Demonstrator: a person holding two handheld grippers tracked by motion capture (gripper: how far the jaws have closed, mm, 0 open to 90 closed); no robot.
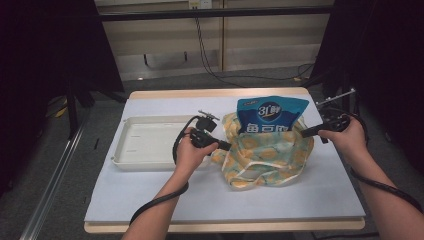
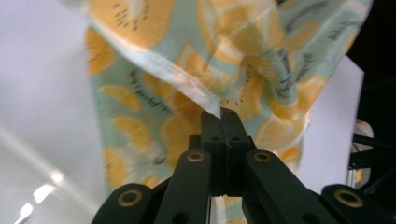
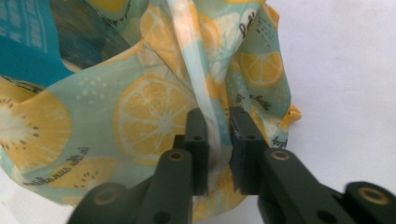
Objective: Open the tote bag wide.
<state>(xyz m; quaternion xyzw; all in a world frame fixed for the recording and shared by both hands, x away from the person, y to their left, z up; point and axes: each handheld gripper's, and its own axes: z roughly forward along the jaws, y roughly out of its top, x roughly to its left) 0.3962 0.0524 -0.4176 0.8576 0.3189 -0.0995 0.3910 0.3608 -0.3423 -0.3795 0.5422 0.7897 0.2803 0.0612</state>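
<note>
At centre frame, the left gripper (image 2: 223, 116) is clamped on the fruit-print cloth bag's (image 1: 265, 155) hem and the right gripper (image 3: 219, 122) nearly closed round its edge, spreading the mouth around the blue snack packet (image 1: 271, 114).

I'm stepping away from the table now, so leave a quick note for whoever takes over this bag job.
Left gripper: fingers shut on the fruit-print bag at its white-trimmed left edge.
Right gripper: fingers around a fold of the bag's right edge, a narrow gap between them; firm pinch unclear.
Blue snack pouch: standing in the bag's mouth, top half out.
White tray: left of the bag.
Done: both edges taken up.
Left, probably: confirm the right grip, then work the bag and pouch.
</note>
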